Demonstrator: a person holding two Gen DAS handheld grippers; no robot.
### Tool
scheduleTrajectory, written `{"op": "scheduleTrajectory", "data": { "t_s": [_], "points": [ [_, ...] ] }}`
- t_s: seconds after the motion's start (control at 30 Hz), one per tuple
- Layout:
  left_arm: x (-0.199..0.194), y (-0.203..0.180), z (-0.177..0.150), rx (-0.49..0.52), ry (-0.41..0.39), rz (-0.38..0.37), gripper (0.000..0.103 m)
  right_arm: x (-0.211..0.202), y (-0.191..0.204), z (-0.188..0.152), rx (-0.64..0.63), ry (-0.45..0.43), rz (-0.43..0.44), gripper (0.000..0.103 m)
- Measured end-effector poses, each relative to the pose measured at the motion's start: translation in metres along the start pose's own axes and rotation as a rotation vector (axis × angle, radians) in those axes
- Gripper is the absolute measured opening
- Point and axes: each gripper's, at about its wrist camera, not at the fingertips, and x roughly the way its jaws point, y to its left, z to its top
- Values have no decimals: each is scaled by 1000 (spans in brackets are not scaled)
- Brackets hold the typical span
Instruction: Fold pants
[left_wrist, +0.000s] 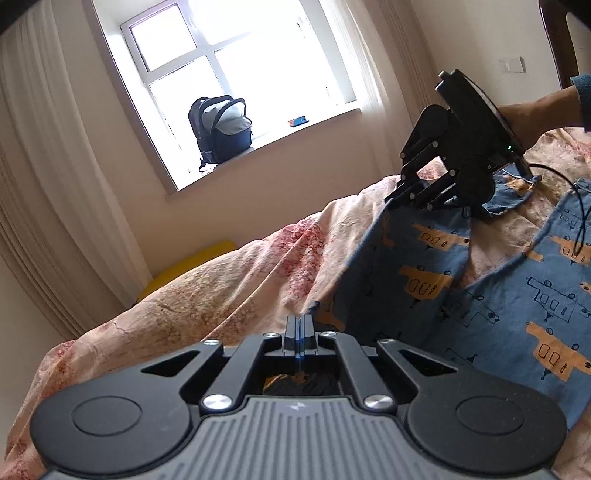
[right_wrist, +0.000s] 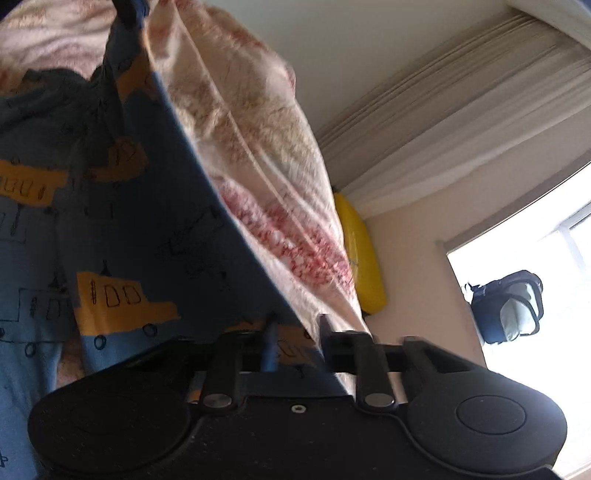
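A: Left wrist view first. The left gripper (left_wrist: 300, 334) has its fingers pressed fully together, a sliver of blue cloth pinched at the tips: an edge of the pants (left_wrist: 480, 295).

B: And the pants themselves?

A: Spread on the bed (left_wrist: 207, 295), over its pink floral cover, on the side away from the window (left_wrist: 236, 74). Blue fabric with orange vehicle prints, rumpled, the cover showing through a gap between two parts of the cloth.

B: The other tool is in shot too.

A: Yes, the right gripper (left_wrist: 393, 197), held by a hand (left_wrist: 532, 122), sits at the pants' edge nearest the window wall, tips down on the fabric. From here I cannot tell how its fingers stand.

B: Over to the right wrist view, then.

A: Blurred. The right gripper (right_wrist: 295, 321) shows its fingers apart in this frame, blue cloth lying across the gap. I judge it to be just closing on that edge, but the blur keeps me from saying the pads truly bite.

B: Landmarks?

A: The window (right_wrist: 535, 277) sits off to one side with a backpack (right_wrist: 511, 306) on the sill; the pants (right_wrist: 110, 221) fill the half of the picture away from it.

B: So how to do this step well?

A: As I read it, two edge grips are being set for a fold. Confirm the second pinch holds one clean hem, not the bed cover too. Then lift both hands together, keep the edge taut, and carry it evenly so no wrinkle gets folded in.
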Motion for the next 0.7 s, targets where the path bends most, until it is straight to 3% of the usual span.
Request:
{"op": "scheduleTrajectory", "data": {
  "t_s": [0.13,0.33,0.5,0.7],
  "points": [
    [-10,-2,-5,45,-20,25,0,-23,7,-3,38,-19,-21,0],
    [-36,-17,-31,159,-56,19,0,-108,57,-7,15,-62,-45,0],
    [-47,-48,-69,306,-39,-29,0,-171,124,-14,3,-43,23,0],
    [-39,-77,-111,351,0,-56,0,-174,189,-26,81,-7,135,0]
  ]
}}
